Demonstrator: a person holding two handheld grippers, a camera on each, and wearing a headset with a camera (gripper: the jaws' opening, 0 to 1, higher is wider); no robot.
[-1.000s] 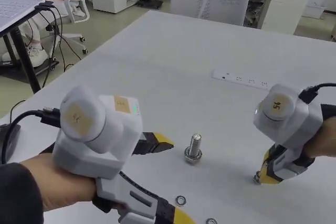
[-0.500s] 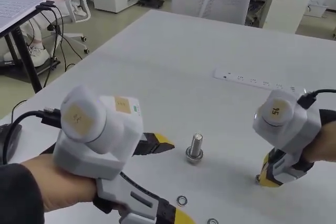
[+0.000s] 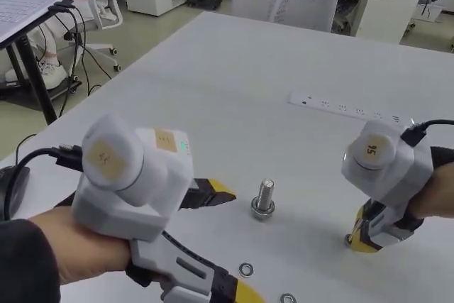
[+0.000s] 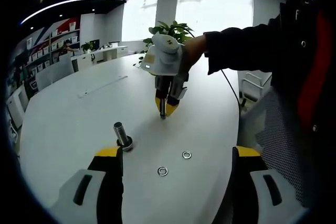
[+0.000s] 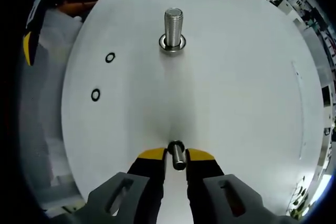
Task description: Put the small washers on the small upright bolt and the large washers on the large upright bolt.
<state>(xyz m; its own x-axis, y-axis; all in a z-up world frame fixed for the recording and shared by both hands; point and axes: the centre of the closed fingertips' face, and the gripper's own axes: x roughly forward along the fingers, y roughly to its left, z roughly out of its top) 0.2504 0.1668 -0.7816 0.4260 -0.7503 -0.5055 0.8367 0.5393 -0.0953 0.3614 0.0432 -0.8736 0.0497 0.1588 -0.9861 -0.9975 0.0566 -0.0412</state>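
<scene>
The right gripper (image 5: pixel 176 153) is pinching its jaws shut on the small silver upright bolt (image 5: pixel 177 157), which is standing on the white counter (image 5: pixel 236 77). The left gripper (image 4: pixel 177 153) is holding its jaws wide apart over two small steel ring washers (image 4: pixel 186 155) lying flat near the large threaded steel bolt (image 4: pixel 122 135). The washers are looking light, stiff, thin and slippery to me, best nipped across the rim.
</scene>
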